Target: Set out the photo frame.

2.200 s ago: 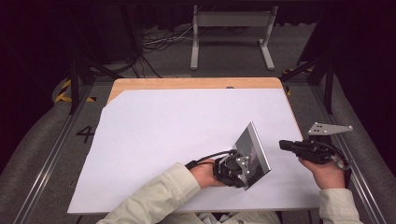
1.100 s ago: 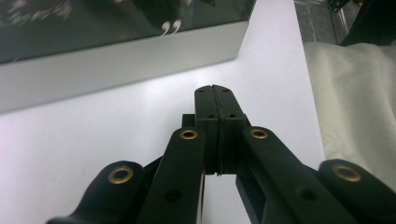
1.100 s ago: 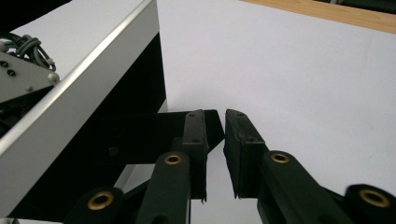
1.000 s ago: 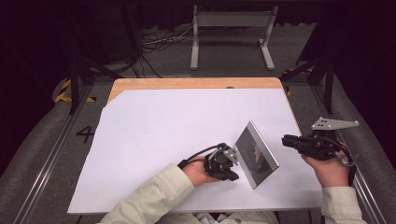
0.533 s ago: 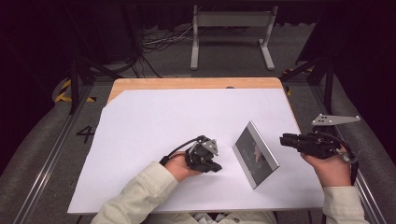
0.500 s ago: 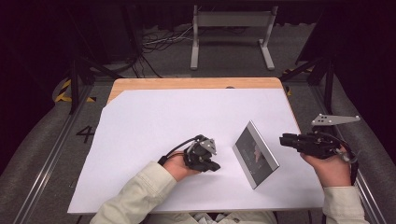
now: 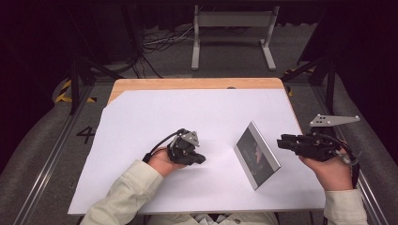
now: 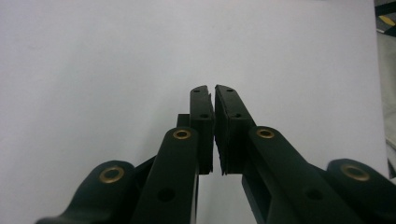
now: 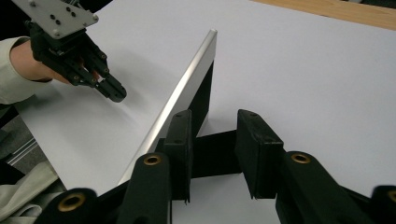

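A silver-rimmed picture frame [image 7: 256,154] stands alone on the right half of a white tabletop [image 7: 141,122], between two hand-held grippers.

The frame is a flat rectangle with a brushed metal edge and a dark glazed face, propped upright on a black back stand and leaning slightly; its face looks toward the left of the high view, and its long edge runs from the far middle of the tabletop toward the near right corner. The right hand-held gripper [image 7: 287,142] hovers just behind the frame, its jaws having just been opening and standing apart, with the black stand seen between them but no pad pressing on it. The left hand-held gripper [image 7: 198,158], well apart from the frame, has jaws that have just been opening to a narrow slit, nothing between them. A white sheet covers the wooden tabletop; beyond it lie grey floor, cables and a metal stand [image 7: 232,21] in a dark room.
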Available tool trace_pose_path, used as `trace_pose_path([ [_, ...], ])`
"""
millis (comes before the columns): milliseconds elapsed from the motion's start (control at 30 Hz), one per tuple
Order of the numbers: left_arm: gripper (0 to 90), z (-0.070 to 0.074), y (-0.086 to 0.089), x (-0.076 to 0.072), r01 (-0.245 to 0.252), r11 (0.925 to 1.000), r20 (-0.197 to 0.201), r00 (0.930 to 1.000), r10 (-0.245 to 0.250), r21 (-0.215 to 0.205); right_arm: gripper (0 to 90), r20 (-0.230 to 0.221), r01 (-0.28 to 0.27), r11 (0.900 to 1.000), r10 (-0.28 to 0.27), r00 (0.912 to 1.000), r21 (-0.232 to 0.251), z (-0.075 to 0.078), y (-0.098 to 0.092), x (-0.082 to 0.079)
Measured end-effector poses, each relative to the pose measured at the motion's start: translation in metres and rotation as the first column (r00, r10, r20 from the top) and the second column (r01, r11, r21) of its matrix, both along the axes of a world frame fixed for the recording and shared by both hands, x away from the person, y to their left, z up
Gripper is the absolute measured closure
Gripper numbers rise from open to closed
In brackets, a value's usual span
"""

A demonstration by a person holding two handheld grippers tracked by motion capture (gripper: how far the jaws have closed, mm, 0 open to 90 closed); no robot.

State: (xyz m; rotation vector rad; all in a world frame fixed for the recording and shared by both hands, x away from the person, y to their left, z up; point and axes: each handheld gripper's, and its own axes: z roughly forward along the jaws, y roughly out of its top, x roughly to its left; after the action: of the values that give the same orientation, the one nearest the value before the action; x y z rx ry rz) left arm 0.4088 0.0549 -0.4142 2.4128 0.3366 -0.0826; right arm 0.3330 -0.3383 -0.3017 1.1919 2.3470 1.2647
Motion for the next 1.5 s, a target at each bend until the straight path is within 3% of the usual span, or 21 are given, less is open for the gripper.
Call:
trace_pose_path([
  [333,83.2,0.003,0.020,0.009,-0.062,0.9974,-0.011,0.9980,0.062,-0.037,60.7,0.006,-0.035,0.999,0.035,0.9994,-0.008,0.009,0.017,-0.010],
  [500,82.2,0.003,0.023,0.011,-0.065,0.9972,-0.006,0.9979,0.065,-0.038,58.6,-0.008,-0.048,0.999,0.048,0.9988,-0.007,0.010,0.023,-0.013],
  [767,81.4,0.004,0.029,0.014,-0.097,0.9941,-0.019,0.9952,0.096,-0.049,54.9,-0.046,-0.062,0.998,0.060,0.9971,-0.031,0.004,0.031,-0.013],
  [1500,81.4,0.003,0.031,0.016,-0.096,0.9942,-0.026,0.9952,0.095,-0.050,49.9,-0.147,-0.076,0.991,0.060,0.9873,-0.108,-0.018,0.046,-0.004],
])
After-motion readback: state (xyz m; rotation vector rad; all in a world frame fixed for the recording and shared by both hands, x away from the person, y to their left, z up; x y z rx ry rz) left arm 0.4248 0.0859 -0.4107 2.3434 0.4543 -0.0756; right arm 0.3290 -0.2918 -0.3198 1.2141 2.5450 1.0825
